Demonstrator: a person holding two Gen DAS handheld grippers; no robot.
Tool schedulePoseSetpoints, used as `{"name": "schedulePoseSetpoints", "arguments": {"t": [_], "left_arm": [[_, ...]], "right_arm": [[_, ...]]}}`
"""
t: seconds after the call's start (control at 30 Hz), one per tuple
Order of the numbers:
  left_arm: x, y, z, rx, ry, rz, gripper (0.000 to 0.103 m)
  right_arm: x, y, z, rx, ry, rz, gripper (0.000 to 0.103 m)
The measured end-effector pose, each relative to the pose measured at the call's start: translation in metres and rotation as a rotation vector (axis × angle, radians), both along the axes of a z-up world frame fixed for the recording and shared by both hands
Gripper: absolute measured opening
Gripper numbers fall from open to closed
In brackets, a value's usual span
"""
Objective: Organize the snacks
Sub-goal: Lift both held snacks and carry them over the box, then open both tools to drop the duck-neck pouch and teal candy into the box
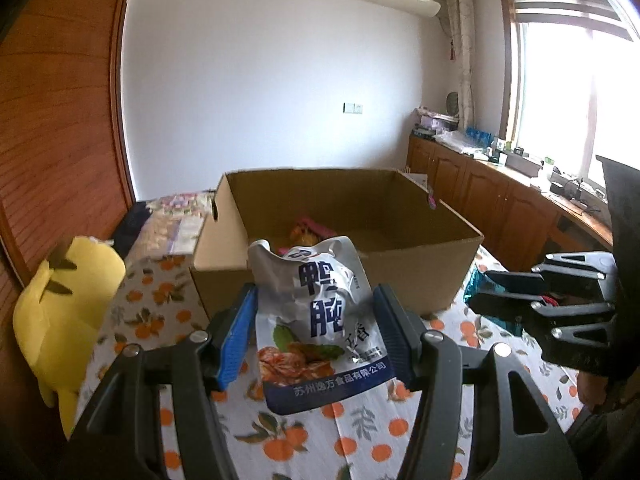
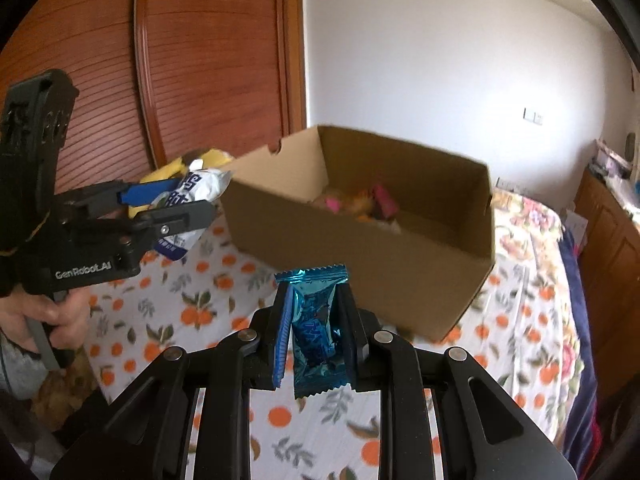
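A silver snack pouch with blue characters hangs above the cloth, with my left gripper shut on it. The right wrist view shows the same silver pouch in the left gripper at the left. My right gripper is shut on a small blue foil candy packet, lifted off the cloth. In the left wrist view the right gripper appears at the right edge with the teal packet barely showing. Ahead stands an open cardboard box, seen too as the box, holding pink and orange snacks.
Everything sits on a bed with an orange-print cloth. A yellow plush toy lies at the left edge. Wooden wardrobe doors stand behind, and a cluttered cabinet counter runs under the window. A hand holds the left gripper's handle.
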State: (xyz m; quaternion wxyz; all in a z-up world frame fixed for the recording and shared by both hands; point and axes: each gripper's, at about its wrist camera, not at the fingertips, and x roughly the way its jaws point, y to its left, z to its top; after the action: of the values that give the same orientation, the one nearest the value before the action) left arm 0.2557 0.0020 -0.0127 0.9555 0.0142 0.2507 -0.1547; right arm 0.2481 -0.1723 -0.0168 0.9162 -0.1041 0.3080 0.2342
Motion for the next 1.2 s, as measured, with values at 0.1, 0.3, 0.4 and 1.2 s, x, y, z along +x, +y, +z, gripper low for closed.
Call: {"name": "schedulePoseSetpoints", "arguments": {"t": [0.1,0.3,0.4,1.2], "left_arm": [[0.013,0.003,0.007,-0.002,-0.012,-0.003,0.058],[0.046,0.004,0.016,0.005,-0.027,-0.011,0.058],[0.064,0.001,0.019,0.004,-0.029,-0.023,0.058],[0.146,-0.02,-0.028,0.024,0.097,-0.026,0.059]], "right_arm": [[0.02,0.003,0.01,-0.009,-0.012,-0.011,0.02],[0.053,0.006,0.024,-0.013,-0.028,-0.019,0.02],[0.072,0.01,0.028,-0.024,-0.038,-0.018,0.021],[0.14,0.003,-0.018,-0.037,0.043,-0.087,0.021]]}}
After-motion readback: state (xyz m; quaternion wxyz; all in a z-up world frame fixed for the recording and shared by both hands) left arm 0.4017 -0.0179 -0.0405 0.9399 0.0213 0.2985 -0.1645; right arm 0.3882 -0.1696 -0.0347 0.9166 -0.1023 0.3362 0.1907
